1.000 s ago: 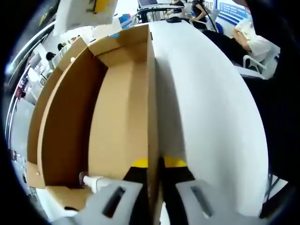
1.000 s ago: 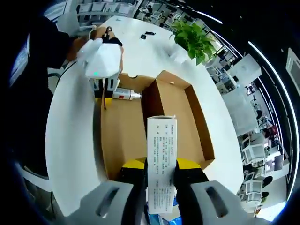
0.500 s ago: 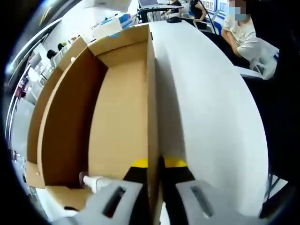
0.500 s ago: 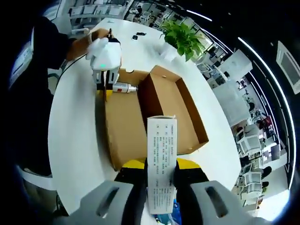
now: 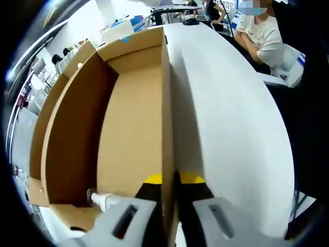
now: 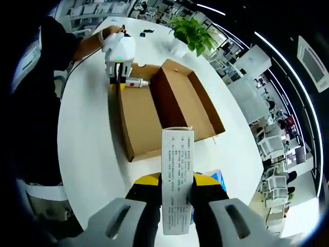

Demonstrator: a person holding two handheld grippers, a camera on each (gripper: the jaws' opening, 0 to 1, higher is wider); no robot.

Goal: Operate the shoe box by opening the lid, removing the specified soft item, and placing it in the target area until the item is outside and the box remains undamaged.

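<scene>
White bench [image 6: 85,134] in an open office. Right tongs [image 6: 175,186] pinching a white labelled carton [image 6: 177,175], raised above the bench, outside the shoe box [image 6: 169,108]. Left tongs [image 5: 168,180] clamped on the box's side wall [image 5: 167,118]; small tube [image 6: 134,82] inside beside them.

left claw [image 5: 169,181]: grey body, black jaws, yellow tip pads | right claw [image 6: 175,181]: same grey, black, yellow build | person: dark short-sleeved top [image 6: 43,67], white glove [image 6: 108,38]
</scene>
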